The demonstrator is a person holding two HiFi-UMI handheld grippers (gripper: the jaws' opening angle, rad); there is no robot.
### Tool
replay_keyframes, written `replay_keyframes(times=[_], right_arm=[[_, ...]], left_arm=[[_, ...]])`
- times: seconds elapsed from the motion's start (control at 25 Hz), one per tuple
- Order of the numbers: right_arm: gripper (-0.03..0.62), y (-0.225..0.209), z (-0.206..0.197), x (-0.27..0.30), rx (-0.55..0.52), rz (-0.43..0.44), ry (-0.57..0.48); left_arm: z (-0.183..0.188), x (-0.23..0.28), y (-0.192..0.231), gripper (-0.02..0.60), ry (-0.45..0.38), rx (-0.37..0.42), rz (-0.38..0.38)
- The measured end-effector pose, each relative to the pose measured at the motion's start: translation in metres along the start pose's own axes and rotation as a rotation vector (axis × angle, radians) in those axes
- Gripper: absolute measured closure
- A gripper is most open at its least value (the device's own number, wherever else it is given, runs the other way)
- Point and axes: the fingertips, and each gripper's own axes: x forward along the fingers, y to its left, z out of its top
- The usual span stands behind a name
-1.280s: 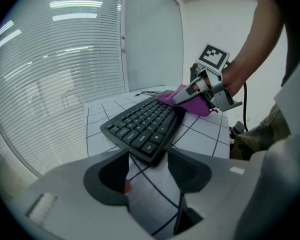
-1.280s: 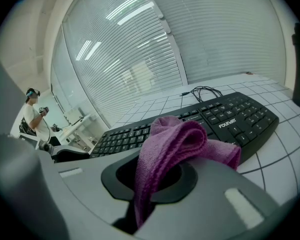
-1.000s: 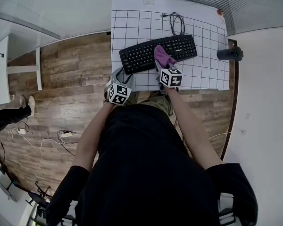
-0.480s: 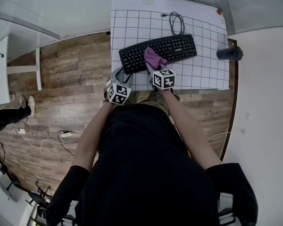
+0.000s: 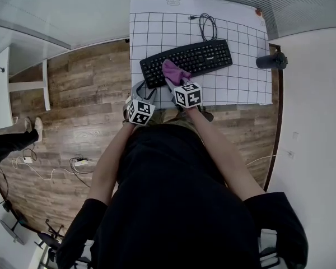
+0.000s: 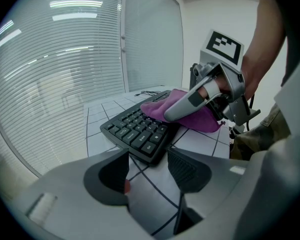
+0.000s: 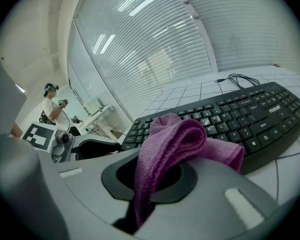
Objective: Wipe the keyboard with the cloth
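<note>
Gridded tabletop [image 5: 241, 86], blinds [image 7: 155, 34] behind.
- Right gripper [image 7: 155, 181]: jaws clamped on purple cloth [image 7: 177, 139]. Fold drapes ahead of jaws onto keyboard [image 7: 250, 111].
- Left gripper [image 6: 147, 171]: jaws apart, nothing between. Keyboard corner just ahead, bare grid below.
- Wiping well, likely: cloth, not jaw tips, on keys; light strokes along rows; left gripper pins keyboard edge if it slides.

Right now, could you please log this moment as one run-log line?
right gripper: shut on cloth | cloth: on keyboard | left gripper: open, empty
</note>
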Motion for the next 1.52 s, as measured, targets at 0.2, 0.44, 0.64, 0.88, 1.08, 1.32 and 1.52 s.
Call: replay_keyframes(times=[0.2,0.44,0.64,0.88,1.08,1.32,1.52], right_arm=[[0.549,0.011,0.0,0.007,-0.008,0.014,0.008],[0.549,0.016,-0.001,0.008,-0.015,0.024,0.014],[0.549,0.018,-0.002,0.008,-0.022,0.024,0.024],[0.549,0.021,-0.001,0.009,-0.014,0.043,0.032],[0.548,0.062,0.029,-0.004,0.068,0.263,-0.1],[0.549,0.097,0.14,-0.069,0.061,0.345,-0.423],[0.548,0.131,0.23,-0.137,-0.007,0.359,-0.694]], left_arm=[[0.0,-0.001,0.002,0.36,0.002,0.0,0.012],[0.0,0.0,0.0,0.36,0.003,0.001,0.012],[0.0,-0.001,0.0,0.36,0.005,0.0,0.011],[0.0,0.0,0.0,0.36,0.003,-0.02,-0.013],[0.007,-0.012,0.01,0.426,0.047,-0.136,-0.086],[0.085,-0.058,0.061,0.449,-0.182,-0.207,0.036],[0.21,-0.117,0.098,0.476,-0.503,-0.141,0.183]])
